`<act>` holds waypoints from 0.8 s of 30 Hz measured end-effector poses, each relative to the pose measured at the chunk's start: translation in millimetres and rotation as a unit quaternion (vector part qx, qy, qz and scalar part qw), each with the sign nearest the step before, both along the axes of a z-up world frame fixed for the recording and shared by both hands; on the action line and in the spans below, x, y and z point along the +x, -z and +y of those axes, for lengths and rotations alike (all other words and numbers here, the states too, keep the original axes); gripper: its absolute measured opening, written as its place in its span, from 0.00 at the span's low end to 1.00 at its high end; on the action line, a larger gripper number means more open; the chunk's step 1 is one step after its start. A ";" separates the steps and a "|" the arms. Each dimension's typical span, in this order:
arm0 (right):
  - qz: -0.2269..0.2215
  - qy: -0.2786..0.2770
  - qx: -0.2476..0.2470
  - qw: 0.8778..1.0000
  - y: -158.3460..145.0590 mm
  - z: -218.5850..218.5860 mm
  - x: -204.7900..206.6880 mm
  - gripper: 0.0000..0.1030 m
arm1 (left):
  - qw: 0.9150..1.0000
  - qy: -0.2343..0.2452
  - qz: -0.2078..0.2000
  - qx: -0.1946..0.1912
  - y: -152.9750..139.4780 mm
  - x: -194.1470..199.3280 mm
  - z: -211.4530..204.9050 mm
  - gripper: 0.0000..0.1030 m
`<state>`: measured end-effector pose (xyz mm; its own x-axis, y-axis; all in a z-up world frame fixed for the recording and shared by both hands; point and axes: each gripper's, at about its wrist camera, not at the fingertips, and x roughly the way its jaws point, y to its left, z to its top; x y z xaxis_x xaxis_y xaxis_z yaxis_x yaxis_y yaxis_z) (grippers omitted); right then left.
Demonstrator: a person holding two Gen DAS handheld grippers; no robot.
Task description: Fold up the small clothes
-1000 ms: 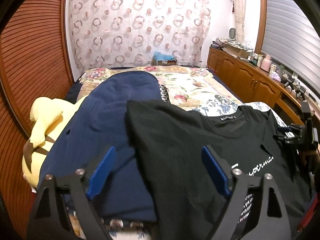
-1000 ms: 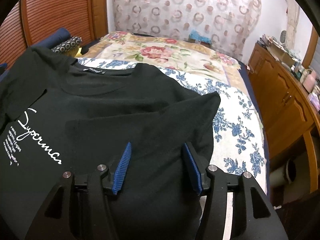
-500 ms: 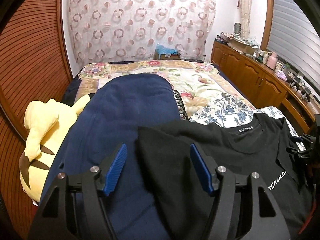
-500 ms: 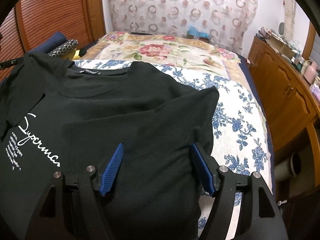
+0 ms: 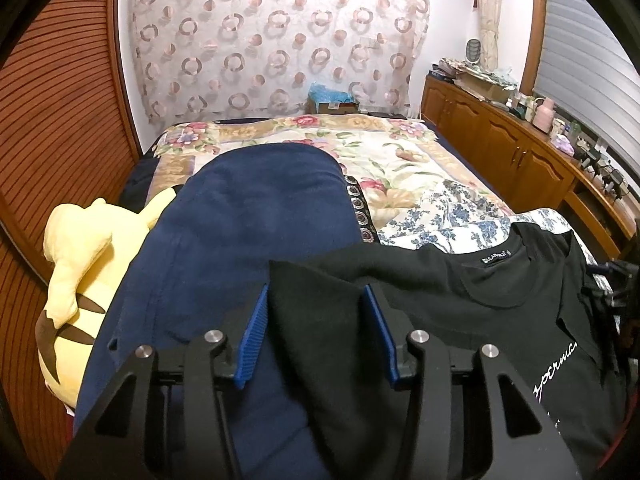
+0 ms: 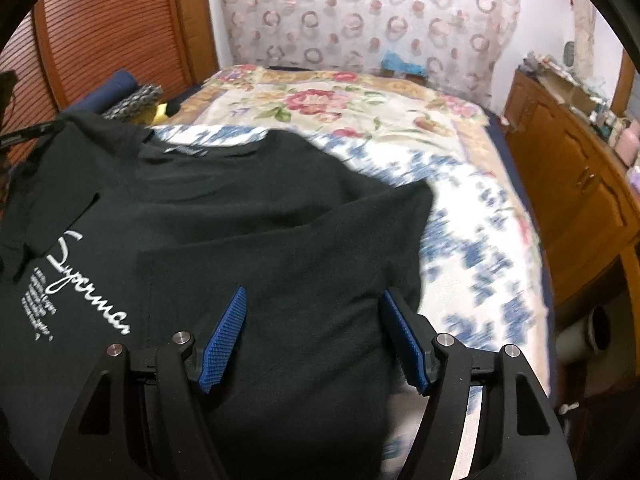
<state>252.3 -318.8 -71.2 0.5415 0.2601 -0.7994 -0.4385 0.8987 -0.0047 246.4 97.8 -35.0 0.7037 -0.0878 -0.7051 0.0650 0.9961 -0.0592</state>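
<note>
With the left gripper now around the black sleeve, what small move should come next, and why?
Probably let the left gripper finish closing on the sleeve of the black T-shirt, then fold it inward. Its jaws are closing with the sleeve between them, not yet clearly pinched. The sleeve lies out over the navy blanket. The right gripper is open over the already folded side.

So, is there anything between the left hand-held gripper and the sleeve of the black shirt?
Nothing visible. The left hand-held gripper already has the sleeve of the black shirt between its blue pads, and its jaws are closing on it. The navy cloth lies beside and under it, not in between.
</note>
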 end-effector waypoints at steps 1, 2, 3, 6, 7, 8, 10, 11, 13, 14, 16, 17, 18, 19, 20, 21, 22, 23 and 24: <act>-0.001 0.004 0.004 1.000 -1.8 -3.5 3.1 0.69 | 1.000 0.000 0.001 0.001 0.1 0.1 -0.2 0.46; 0.001 0.008 0.009 1.000 -3.3 -7.1 7.8 0.69 | 1.000 0.000 0.001 0.001 0.4 -0.2 -0.5 0.46; 0.002 0.012 0.011 1.000 -4.5 -10.7 13.0 0.69 | 1.000 0.000 0.002 0.001 0.7 -0.8 -0.8 0.46; 0.000 0.023 0.002 1.000 -5.1 -20.0 28.0 0.68 | 1.000 0.004 0.002 -0.003 1.5 -3.7 -1.4 0.46; 0.007 0.025 0.004 1.000 -2.7 -23.0 33.2 0.66 | 1.000 0.006 0.001 -0.002 1.6 -5.1 -2.3 0.43; 0.015 0.026 0.006 1.000 1.0 -26.1 39.5 0.64 | 1.000 0.007 0.001 -0.002 1.8 -6.9 -2.5 0.39; 0.025 0.025 0.006 0.999 6.4 -28.9 46.2 0.60 | 1.000 0.012 0.000 -0.008 1.2 -9.4 -3.1 0.33; 0.019 0.023 0.003 1.000 6.6 -28.6 47.7 0.57 | 1.000 0.013 0.000 -0.010 0.8 -10.6 -3.1 0.28; 0.019 0.012 0.006 1.000 6.6 -25.8 48.4 0.48 | 1.000 0.016 -0.001 -0.013 -0.2 -12.5 -4.7 0.19; 0.020 0.004 0.007 1.000 6.2 -23.2 47.6 0.39 | 1.000 0.018 -0.002 -0.016 -1.1 -13.6 -5.5 0.12; 0.018 -0.012 0.001 1.000 5.1 -15.5 44.2 0.24 | 1.000 0.025 -0.002 -0.016 -3.0 -16.0 -8.7 0.07; 0.018 -0.020 -0.003 1.000 5.0 -12.3 42.3 0.11 | 1.000 0.027 -0.005 -0.015 -5.3 -18.4 -11.3 0.06; 0.020 -0.031 -0.006 0.999 3.9 -7.0 38.9 0.06 | 0.999 0.029 -0.009 -0.015 -8.0 -21.1 -13.3 0.06; 0.020 -0.037 -0.008 0.999 2.5 -4.4 37.3 0.05 | 0.999 0.033 -0.017 -0.018 -13.1 -25.5 -16.3 0.05; 0.017 -0.043 -0.008 0.999 0.1 -1.1 33.3 0.04 | 0.999 0.035 -0.025 -0.020 -17.7 -29.0 -17.8 0.04; 0.009 -0.047 -0.005 0.999 -4.8 1.8 27.0 0.04 | 0.998 0.038 -0.034 -0.022 -24.5 -33.7 -20.1 0.04; -0.008 -0.047 -0.001 0.999 -13.5 3.4 18.8 0.03 | 0.998 0.039 -0.041 -0.023 -30.4 -36.9 -21.3 0.04; -0.022 -0.046 0.005 0.999 -21.2 4.0 12.6 0.03 | 0.998 0.041 -0.051 -0.024 -38.7 -42.3 -23.2 0.04; -0.041 -0.045 0.014 0.998 -34.0 3.8 4.0 0.03 | 0.997 0.042 -0.060 -0.024 -46.4 -47.2 -24.5 0.04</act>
<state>256.3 -315.0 -37.1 0.5788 0.3327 -0.7445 -0.5169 0.8558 -0.0194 199.2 73.3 11.4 0.7717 -0.1819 -0.6094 0.1577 0.9830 -0.0937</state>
